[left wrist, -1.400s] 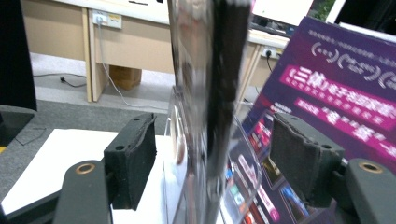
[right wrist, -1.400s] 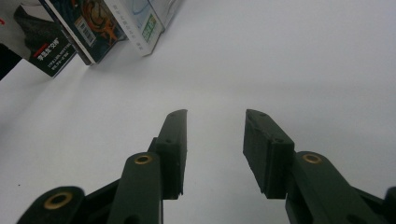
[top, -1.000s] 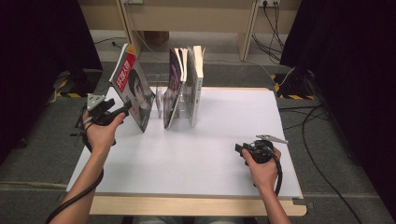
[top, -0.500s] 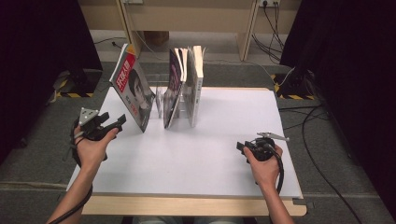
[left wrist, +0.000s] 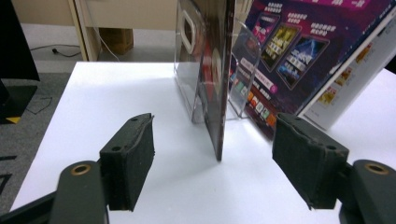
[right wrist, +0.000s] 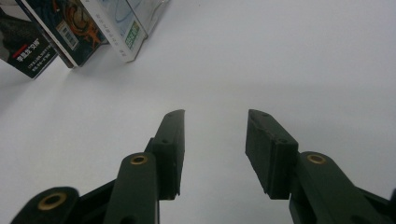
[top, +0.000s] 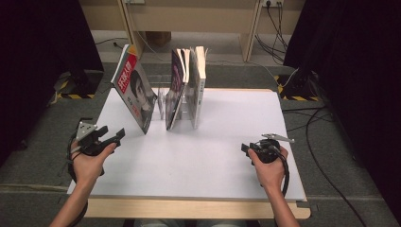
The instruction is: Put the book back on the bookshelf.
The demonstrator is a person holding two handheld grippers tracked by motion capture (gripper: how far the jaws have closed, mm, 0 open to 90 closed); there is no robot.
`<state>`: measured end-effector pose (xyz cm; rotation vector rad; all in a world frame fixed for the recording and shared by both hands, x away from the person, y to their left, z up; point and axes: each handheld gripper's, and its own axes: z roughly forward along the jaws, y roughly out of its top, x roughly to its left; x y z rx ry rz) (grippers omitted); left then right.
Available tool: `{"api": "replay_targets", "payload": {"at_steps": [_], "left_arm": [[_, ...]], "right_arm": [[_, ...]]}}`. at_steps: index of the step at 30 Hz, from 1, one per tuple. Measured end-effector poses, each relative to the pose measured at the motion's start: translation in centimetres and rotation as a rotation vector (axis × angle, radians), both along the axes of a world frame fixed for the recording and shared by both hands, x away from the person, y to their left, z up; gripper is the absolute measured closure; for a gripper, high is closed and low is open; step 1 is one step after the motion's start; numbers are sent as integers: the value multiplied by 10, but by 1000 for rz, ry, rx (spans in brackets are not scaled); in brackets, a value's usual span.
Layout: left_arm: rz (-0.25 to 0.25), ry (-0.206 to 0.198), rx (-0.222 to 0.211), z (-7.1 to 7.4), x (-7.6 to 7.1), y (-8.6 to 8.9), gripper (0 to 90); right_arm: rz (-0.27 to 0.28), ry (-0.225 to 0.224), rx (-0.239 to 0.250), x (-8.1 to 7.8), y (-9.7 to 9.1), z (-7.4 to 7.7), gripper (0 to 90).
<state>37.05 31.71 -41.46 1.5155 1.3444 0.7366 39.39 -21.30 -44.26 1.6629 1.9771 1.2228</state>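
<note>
Left gripper [top: 108, 138] at desk's [top: 227, 142] left edge, jaws spread wide, nothing between, aimed at leaning red-covered magazine [top: 135, 92] near far-left corner. Magazine tilted left, foot on desk beside clear rack [left wrist: 205, 70]; contact with rack hard to judge. Upright books [top: 189, 85] just right, far edge. Right gripper [top: 248, 150] near right edge, jaws apart, empty, above bare desk.

A red-and-white magazine with a portrait cover [top: 135, 90] leans tilted at the far left of the white bench [top: 213, 156], its lower edge on the surface, top tipped toward the left edge, just beside a clear acrylic rack [top: 161, 101] holding other upright books [top: 189, 87].
</note>
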Motion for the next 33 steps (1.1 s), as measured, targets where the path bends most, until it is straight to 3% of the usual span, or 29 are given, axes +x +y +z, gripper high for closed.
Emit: {"api": "replay_targets", "payload": {"at_steps": [22, 33], "left_arm": [[25, 62, 7, -39, -34, 21, 289], [68, 96, 6, -60, -45, 38, 288]], "right_arm": [[-33, 13, -35, -3, -14, -4, 579], [-54, 10, -58, -5, -20, -10, 578]]}}
